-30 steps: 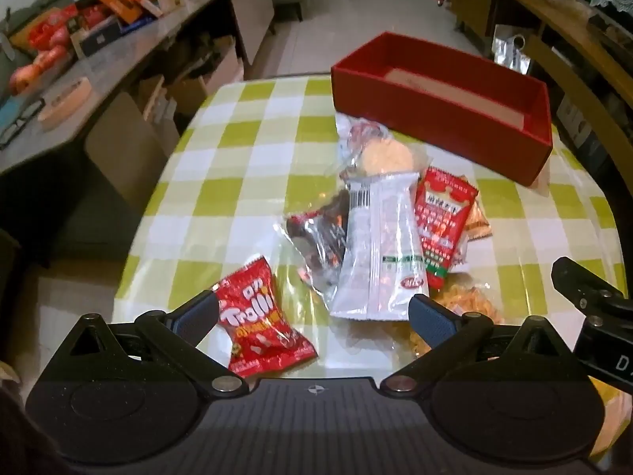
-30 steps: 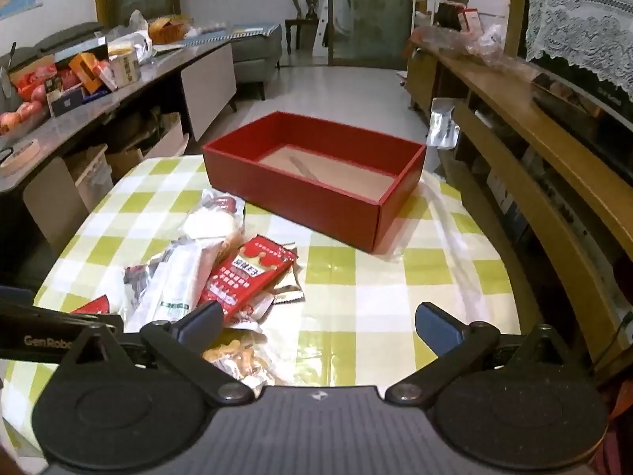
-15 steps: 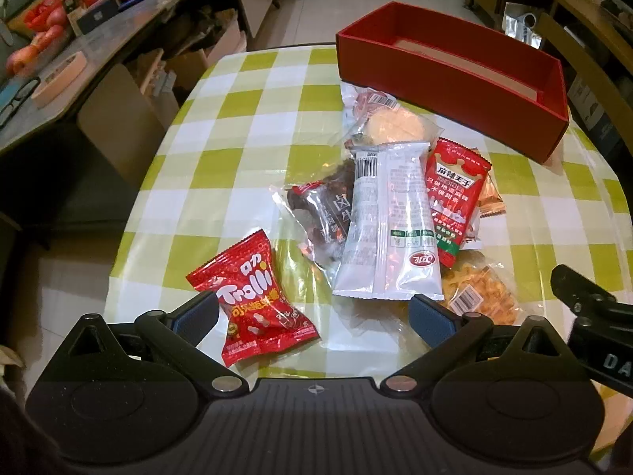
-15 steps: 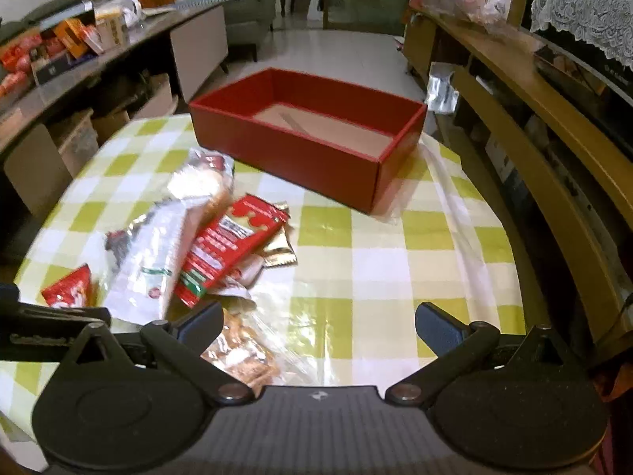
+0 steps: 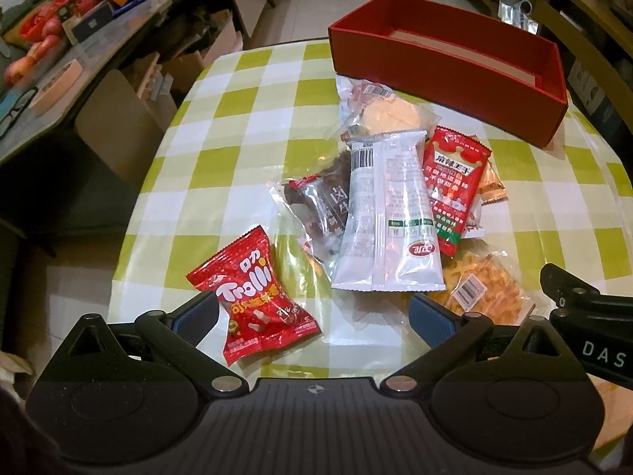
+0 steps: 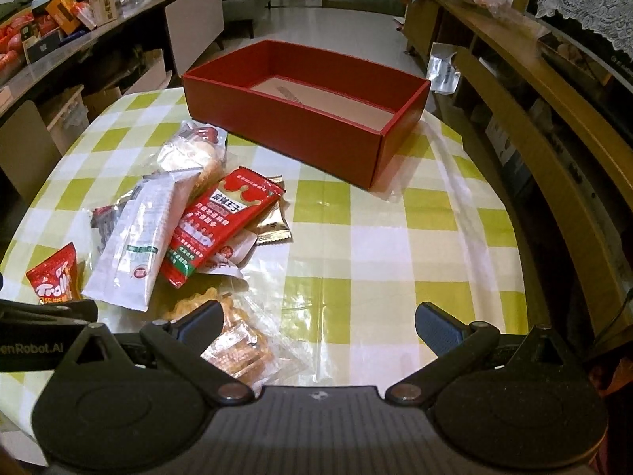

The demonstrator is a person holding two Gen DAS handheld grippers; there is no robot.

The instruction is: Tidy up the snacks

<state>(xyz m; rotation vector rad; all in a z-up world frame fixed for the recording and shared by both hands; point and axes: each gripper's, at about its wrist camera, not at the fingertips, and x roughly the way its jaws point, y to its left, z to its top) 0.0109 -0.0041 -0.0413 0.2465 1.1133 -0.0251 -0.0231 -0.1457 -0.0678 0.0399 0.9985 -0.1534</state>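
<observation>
Both tools stand with their fingers spread wide and pinch nothing. Low in the left wrist view, the left tool (image 5: 312, 312) hovers over the near edge of the desk (image 5: 253, 126), and the red Trolli bag (image 5: 253, 297) lies just beside its left finger, between the two fingers. Low in the right wrist view, the right tool (image 6: 318, 326) hangs above a clear packet of golden crisps (image 6: 237, 344), which sits against its left finger.

Up from the Trolli bag, in the middle of the left view, the rest of the snacks lie in a loose overlapping heap: a long white packet (image 5: 387, 213) on top, a dark wrapped snack (image 5: 320, 206) partly under its left side, a red packet with a crown (image 5: 455, 190) along its right side, and a clear bag with a pale round cake (image 5: 389, 114) at its far end.

Beyond the heap, toward the upper right of the left view, stands an open red box (image 5: 447, 75); no snack shows inside it. Green and white checks cover the desk.
</observation>
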